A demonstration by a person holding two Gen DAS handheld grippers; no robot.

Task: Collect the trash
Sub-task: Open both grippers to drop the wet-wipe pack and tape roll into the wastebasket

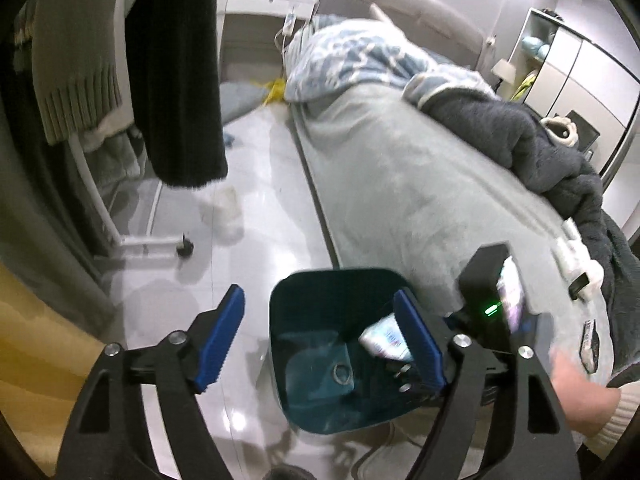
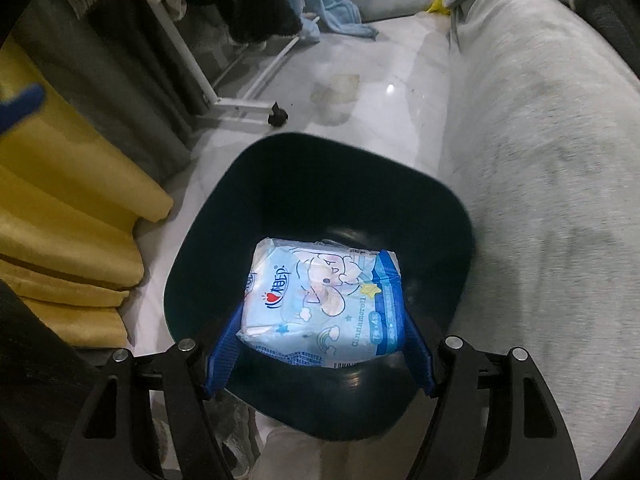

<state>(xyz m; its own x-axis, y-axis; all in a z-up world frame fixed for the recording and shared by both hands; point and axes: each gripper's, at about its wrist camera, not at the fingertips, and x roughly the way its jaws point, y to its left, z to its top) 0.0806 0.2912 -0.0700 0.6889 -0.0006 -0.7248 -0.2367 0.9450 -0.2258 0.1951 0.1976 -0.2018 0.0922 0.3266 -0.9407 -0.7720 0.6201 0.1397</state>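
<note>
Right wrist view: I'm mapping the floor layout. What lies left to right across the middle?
Yellow curtain → dark bin holding the tissue pack → grey bed.

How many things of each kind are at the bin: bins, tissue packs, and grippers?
Bins: 1, the dark bin on the floor.
Tissue packs: 1, the blue tissue pack held over the bin by the right gripper.
Grippers: 2, the right gripper and the open, empty left gripper.
Total: 4
</note>
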